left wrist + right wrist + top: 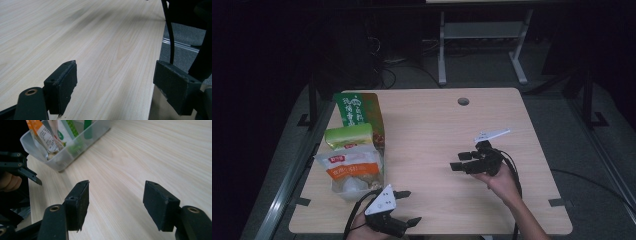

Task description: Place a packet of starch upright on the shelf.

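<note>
A clear plastic bin [343, 193] stands at the table's left side with three snack bags upright in it: a tall green one [357, 112], a yellow-green one [348, 136] and an orange-and-white one [348, 167]. My left gripper [412, 206] lies just right of the bin's near corner, by the front edge, open. Its jaws [115, 85] frame bare wood. My right gripper [457, 161] is over the table's middle right and points left, open and empty. In its own view [116, 205] the jaws stand wide over bare wood, with the bin [65, 160] farther ahead to the left.
The wooden table [437, 125] has a round cable hole [463, 101] near its far edge. In the left gripper view the table's front edge runs close on the right, and a black cable [171, 37] hangs past it. Dark floor and a metal frame [442, 50] lie beyond.
</note>
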`<state>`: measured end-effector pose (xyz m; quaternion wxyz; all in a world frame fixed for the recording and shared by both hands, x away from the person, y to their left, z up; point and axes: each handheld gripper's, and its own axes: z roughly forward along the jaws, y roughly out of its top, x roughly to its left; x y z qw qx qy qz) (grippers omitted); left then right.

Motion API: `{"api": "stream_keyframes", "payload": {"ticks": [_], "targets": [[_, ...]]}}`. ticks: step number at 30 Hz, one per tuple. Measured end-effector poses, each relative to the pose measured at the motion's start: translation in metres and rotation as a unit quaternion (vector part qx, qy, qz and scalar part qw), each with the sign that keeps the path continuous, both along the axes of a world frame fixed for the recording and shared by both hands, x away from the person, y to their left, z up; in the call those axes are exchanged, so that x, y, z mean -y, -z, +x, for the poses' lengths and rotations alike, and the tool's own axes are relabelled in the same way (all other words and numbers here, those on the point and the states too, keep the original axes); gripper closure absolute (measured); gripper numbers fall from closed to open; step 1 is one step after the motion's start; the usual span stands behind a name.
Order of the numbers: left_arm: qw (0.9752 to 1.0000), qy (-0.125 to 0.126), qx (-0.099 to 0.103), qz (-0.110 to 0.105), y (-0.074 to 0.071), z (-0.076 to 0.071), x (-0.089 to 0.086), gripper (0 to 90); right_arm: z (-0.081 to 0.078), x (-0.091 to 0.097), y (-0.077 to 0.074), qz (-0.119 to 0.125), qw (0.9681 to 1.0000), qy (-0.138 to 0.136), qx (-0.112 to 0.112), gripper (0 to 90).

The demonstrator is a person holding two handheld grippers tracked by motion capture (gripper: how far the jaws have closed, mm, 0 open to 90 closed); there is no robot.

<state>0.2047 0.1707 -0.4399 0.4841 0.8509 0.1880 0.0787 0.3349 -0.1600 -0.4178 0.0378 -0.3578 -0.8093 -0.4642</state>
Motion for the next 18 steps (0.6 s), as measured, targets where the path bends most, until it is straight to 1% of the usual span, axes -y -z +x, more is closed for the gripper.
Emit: {"api": "stream_keyframes", "payload": {"ticks": [1,3,5,8,9,10,12,13,14,15,16,18], "targets": [[1.0,0.003,0.002,0.005,0.0,0.0,0.0,19.0,-0.001,0.002,0.001,-0.001,1.0,0.001,-0.001,36.9],[1.0,0.0,0.0,0.0,0.0,0.0,0.0,19.0,-0.004,0.006,0.004,0.0,1.0,0.003,0.0,36.9],[1.0,0.0,0.0,0.001,0.0,0.0,0.0,19.0,-0.007,0.01,0.007,0.001,1.0,0.005,-0.007,36.9],[1.0,-0.002,0.0,0.0,0.001,0.0,0.0,19.0,-0.012,0.016,0.012,0.001,0.9999,0.006,-0.008,36.7],[1.0,-0.002,-0.001,-0.002,0.001,0.0,0.0,19.0,-0.014,0.017,0.013,0.001,1.0,0.007,-0.005,36.7],[1.0,0.0,0.003,0.001,0.001,0.001,0.0,19.0,-0.016,0.019,0.014,0.001,1.0,0.008,-0.006,36.7],[1.0,0.0,0.001,0.001,0.001,0.001,0.0,19.0,-0.019,0.023,0.017,0.001,0.9999,0.011,-0.005,36.5],[1.0,0.0,0.001,0.001,0.001,0.001,0.0,19.0,-0.02,0.026,0.019,0.003,0.9998,0.015,-0.008,36.4],[1.0,0.0,0.001,0.002,0.001,0.001,0.0,19.0,-0.021,0.028,0.02,0.005,0.9998,0.018,-0.006,36.3],[1.0,0.0,0.0,0.001,0.001,0.001,0.0,19.0,-0.023,0.031,0.021,0.005,0.9997,0.02,-0.01,36.3],[1.0,0.0,0.0,0.002,0.001,0.001,0.0,19.0,-0.025,0.033,0.023,0.006,0.9997,0.022,-0.008,36.2],[1.0,0.0,0.0,0.002,0.001,0.001,0.0,19.0,-0.028,0.037,0.025,0.007,0.9996,0.027,-0.011,36.1]]}}
